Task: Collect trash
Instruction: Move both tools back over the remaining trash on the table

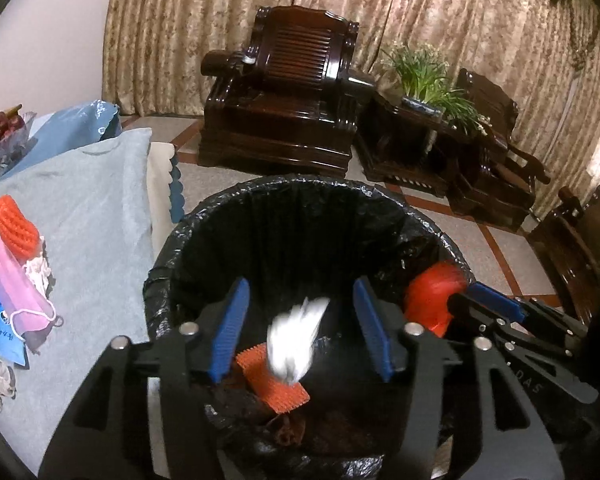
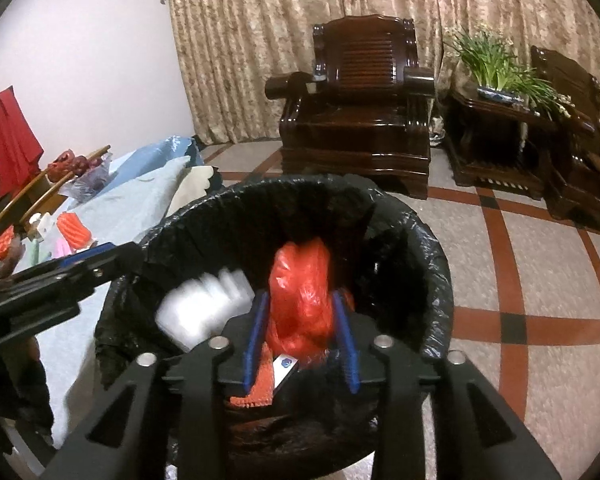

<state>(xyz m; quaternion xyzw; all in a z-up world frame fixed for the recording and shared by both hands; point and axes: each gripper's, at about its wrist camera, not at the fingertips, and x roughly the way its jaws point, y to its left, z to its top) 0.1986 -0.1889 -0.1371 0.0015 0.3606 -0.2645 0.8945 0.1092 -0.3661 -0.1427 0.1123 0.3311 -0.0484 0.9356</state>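
Note:
A bin lined with a black bag (image 1: 300, 196) stands under both grippers and also shows in the right wrist view (image 2: 432, 248). My left gripper (image 1: 302, 320) is open above it, and a blurred white piece of trash (image 1: 294, 340) is falling between its fingers. An orange foam net (image 1: 276, 384) lies inside the bin. My right gripper (image 2: 302, 344) is shut on a red plastic bag (image 2: 300, 296) over the bin; the bag also shows in the left wrist view (image 1: 432, 292). The white piece appears blurred in the right wrist view (image 2: 204, 304).
A table with a light blue cloth (image 1: 92, 216) stands left of the bin, holding an orange foam net (image 1: 14, 224), a pink mask (image 1: 16, 288), a blue wrapper (image 1: 0, 332) and white scraps. Dark wooden armchairs (image 1: 284, 92) and a plant (image 1: 428, 76) stand behind on the tiled floor.

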